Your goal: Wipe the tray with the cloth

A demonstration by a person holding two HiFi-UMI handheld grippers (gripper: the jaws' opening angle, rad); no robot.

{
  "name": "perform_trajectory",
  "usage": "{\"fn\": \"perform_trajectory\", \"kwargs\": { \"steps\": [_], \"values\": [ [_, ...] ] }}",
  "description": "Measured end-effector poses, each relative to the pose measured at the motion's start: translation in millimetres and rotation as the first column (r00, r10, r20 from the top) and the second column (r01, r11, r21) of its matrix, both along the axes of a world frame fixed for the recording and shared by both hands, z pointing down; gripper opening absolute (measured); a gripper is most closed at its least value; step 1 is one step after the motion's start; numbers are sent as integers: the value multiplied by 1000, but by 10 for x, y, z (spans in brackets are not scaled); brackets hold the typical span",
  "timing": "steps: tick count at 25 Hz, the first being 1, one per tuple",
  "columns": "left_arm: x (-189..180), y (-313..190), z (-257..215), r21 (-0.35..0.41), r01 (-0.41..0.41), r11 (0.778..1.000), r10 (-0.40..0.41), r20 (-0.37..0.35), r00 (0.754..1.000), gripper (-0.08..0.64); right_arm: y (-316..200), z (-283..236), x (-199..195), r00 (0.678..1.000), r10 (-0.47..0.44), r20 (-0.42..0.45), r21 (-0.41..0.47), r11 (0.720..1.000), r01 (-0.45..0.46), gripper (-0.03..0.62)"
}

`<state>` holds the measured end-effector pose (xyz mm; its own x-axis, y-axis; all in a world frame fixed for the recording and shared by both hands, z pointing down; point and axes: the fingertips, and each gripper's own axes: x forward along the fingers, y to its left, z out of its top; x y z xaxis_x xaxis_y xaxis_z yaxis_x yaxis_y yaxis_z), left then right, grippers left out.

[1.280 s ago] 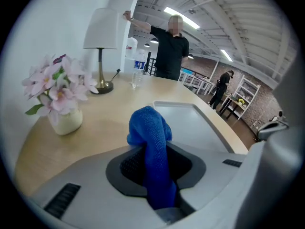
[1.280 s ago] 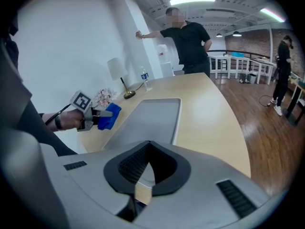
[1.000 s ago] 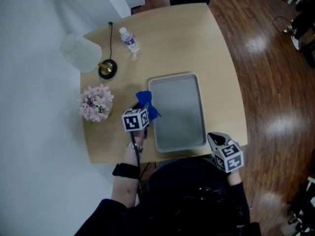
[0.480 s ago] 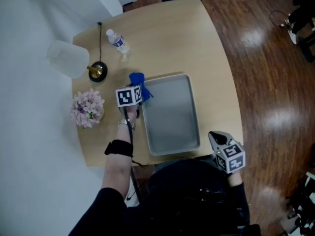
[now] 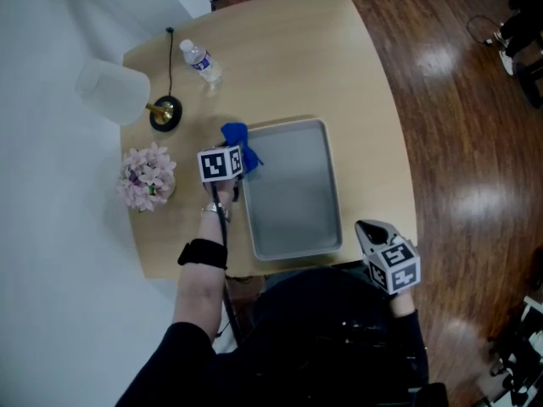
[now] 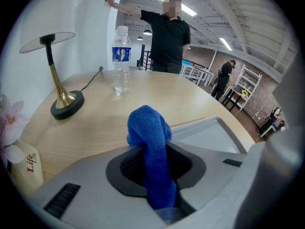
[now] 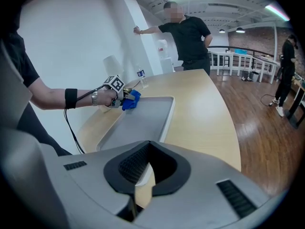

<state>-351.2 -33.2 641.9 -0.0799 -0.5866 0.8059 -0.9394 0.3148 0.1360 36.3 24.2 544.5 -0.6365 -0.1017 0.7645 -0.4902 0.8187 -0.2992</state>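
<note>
**Cloth in grip at the tray's corner; the wiping itself looks barely started**

Closest to the person, the right tool (image 5: 372, 230) hangs off the near right corner of the counter (image 5: 373, 117). Its jaws stand only a narrow slit apart with nothing between them, and it takes no part in the work.

Just beyond it lies the tray (image 5: 293, 193), flat on the counter with its long side running away from the person. The grey floor of the tray is bare and even. No crumbs, streaks or wet marks show, so the pictures do not tell which parts, if any, have been wiped.

At the tray's far left corner is the left tool (image 5: 232, 151), its jaws clamped narrow on the blue cloth (image 6: 148, 128). The cloth bunches up past the jaw tips and sits over the corner's rim. Whether it presses on the tray cannot be told.

Further off stand the flowers (image 5: 146, 176), a lamp (image 5: 164, 113) and a water bottle (image 5: 202, 63), all clear of the tray.

My judgement is that the pickup is done and the cloth has been brought to the tray. What is left is the sweep across the whole tray floor, from this corner towards the near edge.
</note>
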Motion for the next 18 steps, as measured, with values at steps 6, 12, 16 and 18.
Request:
{"fn": "perform_trajectory", "kwargs": {
  "steps": [6,12,16,18],
  "values": [
    [266,387,21,10,17,1000,-17,-28,999,101,60,-36,-8,1000,3,11,6,1000,-3,6],
    [534,742,42,0,12,1000,-12,-45,999,100,151,-112,-117,999,-14,36,28,1000,13,6],
    [709,1001,66,-11,-6,1000,5,-64,998,100,263,-123,-177,998,-27,49,36,999,25,6],
    [801,1134,84,-14,-10,1000,9,-74,997,100,314,-127,-203,998,-35,51,35,999,33,6]
  ]
}}
